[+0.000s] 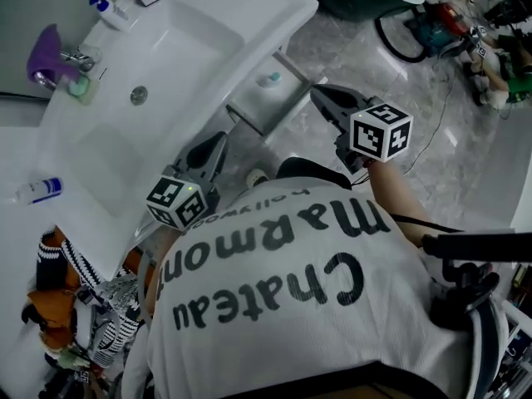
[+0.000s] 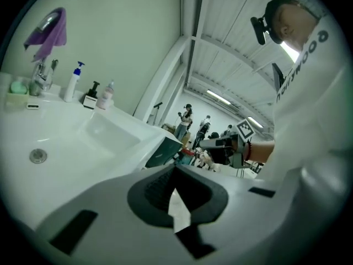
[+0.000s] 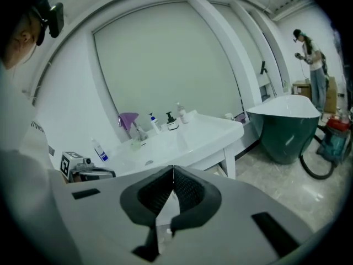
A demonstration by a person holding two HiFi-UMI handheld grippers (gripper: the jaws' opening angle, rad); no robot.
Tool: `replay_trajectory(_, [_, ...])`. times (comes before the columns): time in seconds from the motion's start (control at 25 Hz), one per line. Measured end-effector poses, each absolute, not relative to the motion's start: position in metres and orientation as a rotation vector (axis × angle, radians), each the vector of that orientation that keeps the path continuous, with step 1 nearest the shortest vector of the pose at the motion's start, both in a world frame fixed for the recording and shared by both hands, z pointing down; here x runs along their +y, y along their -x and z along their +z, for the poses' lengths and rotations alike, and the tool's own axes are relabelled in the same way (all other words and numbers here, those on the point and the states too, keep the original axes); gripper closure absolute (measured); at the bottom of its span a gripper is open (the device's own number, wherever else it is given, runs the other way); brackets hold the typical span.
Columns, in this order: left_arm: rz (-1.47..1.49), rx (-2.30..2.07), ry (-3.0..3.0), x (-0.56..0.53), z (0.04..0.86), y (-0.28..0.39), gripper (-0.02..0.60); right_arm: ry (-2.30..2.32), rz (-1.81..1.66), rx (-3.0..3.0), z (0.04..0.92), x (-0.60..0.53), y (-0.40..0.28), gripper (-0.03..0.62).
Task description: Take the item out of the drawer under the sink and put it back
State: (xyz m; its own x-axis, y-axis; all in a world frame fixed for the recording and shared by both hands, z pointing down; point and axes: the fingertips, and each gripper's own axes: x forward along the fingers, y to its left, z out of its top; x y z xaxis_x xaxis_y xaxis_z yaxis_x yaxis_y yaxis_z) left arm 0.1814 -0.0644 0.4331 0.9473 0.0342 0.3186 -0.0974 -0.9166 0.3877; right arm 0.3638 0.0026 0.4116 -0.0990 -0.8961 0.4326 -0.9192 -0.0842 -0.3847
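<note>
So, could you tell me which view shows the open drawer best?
The head view: it looks down into the drawer, pulled out from under the sink, with a teal item inside. The left gripper view misses it; the right gripper view shows the sink but no clear drawer.

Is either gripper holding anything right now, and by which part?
Nothing is held: the left gripper and the right gripper both have jaws closed and empty.
</note>
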Motion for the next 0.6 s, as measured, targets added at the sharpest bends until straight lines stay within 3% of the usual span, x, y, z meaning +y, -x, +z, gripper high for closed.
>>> replay_trajectory(0.28, [0.424,-0.219,-2.657,-0.072,0.442,-0.161,0.572,-1.866,0.940,-2.018,0.441,-0.022,-0.366,0.585])
replay_trajectory(0.6, [0.360,-0.486,-2.619,-0.068,0.436,-0.183,0.572,-1.609,0.950,-2.140,0.457,-0.052,-0.386,0.585])
